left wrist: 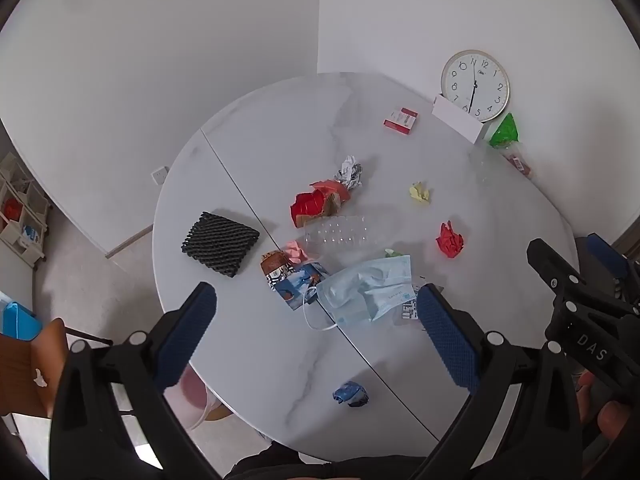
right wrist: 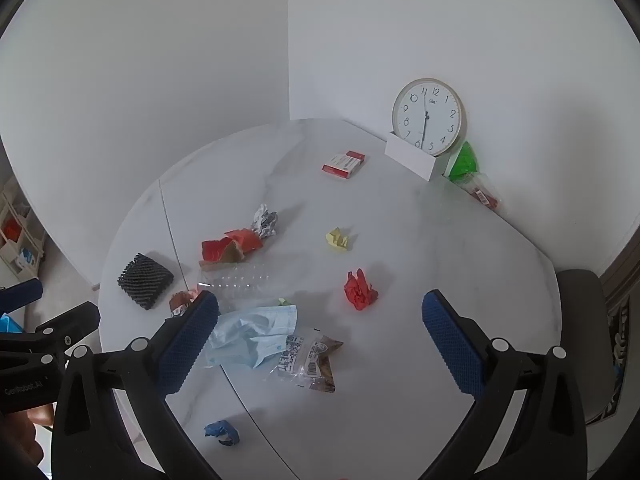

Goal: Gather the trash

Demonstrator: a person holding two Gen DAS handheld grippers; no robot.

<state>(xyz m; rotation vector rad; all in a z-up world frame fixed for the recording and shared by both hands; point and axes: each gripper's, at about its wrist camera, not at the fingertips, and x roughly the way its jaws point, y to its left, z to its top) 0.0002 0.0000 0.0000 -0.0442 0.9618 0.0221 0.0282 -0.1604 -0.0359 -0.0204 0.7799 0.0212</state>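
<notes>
Trash lies scattered on a round white marble table (left wrist: 280,352) (right wrist: 400,380). A light blue face mask (left wrist: 366,286) (right wrist: 256,334) sits near the middle beside a clear plastic bottle (left wrist: 340,232) (right wrist: 240,278), a snack wrapper (right wrist: 310,360) and a printed wrapper (left wrist: 294,282). Crumpled red paper (left wrist: 450,240) (right wrist: 360,290), yellow paper (left wrist: 420,193) (right wrist: 339,239), a blue wad (left wrist: 351,394) (right wrist: 222,432) and torn red cardboard (left wrist: 316,204) (right wrist: 230,249) lie around. My left gripper (left wrist: 316,332) hovers open above the mask. My right gripper (right wrist: 320,340) hangs open over the snack wrapper. Neither holds anything.
A black foam mesh pad (left wrist: 220,243) (right wrist: 145,278) lies at the table's left. A red and white box (left wrist: 401,119) (right wrist: 344,164), a wall clock (left wrist: 475,85) (right wrist: 428,116) in a white stand and a green bag (left wrist: 506,131) (right wrist: 464,162) stand at the back. A shelf (left wrist: 20,208) is on the floor at left.
</notes>
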